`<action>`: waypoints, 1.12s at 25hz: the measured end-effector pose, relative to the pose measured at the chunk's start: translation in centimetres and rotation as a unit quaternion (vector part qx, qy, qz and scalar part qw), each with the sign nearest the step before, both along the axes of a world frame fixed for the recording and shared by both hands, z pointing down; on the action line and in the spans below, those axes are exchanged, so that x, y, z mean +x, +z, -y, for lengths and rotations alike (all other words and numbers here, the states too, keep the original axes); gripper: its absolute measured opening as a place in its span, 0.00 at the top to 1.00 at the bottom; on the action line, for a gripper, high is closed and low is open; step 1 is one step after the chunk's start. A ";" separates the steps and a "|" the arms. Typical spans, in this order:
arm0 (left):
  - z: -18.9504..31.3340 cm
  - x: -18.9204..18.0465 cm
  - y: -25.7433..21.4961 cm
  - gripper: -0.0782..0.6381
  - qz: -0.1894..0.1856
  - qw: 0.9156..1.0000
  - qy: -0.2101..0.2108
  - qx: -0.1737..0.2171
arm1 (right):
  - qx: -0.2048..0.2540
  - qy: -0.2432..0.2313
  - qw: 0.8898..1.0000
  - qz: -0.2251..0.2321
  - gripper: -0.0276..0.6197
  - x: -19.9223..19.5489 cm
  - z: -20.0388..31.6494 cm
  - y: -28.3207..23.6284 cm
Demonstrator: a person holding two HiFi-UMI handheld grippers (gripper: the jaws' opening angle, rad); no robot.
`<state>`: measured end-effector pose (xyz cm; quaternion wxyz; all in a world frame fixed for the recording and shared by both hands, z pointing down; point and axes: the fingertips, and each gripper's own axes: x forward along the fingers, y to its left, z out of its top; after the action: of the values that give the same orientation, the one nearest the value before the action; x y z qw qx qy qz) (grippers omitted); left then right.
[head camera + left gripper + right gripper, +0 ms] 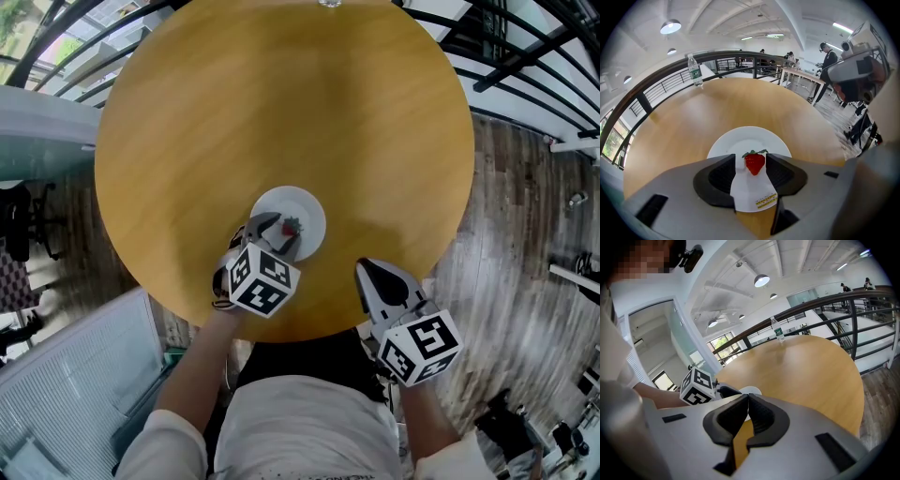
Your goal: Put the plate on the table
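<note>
the small white round plate [286, 201] on the wooden bench [281, 94] looks stiff, slick, breakable; grip its near rim. left tongs [278, 234] wide open, right tongs [373, 277] pressed together.

Smooth, lightly glossy wood table [281, 94]; smooth white glazed plate [286, 202] near its 6 o'clock; rough-grained grey plank floor [525, 234] at 3 o'clock.

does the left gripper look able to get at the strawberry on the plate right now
Probably yes. The left gripper has its jaws apart over the near rim of the plate, and the strawberry sits just ahead, in line with the gap. Nothing on the table lies in the way.
</note>
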<state>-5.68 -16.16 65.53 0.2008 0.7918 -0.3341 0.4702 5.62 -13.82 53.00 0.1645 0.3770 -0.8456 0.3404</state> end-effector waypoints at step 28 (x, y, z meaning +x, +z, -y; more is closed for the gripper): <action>-6.5 -2.3 -15.8 0.83 -0.102 0.984 -0.103 0.105 | 0.089 -0.022 0.996 -0.006 0.92 0.2 -2.8 -9.5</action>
<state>-7.96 -9.67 49.73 0.1975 0.8136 -0.4393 0.3257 5.77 -11.03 43.47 0.1428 0.3731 -0.8798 0.2577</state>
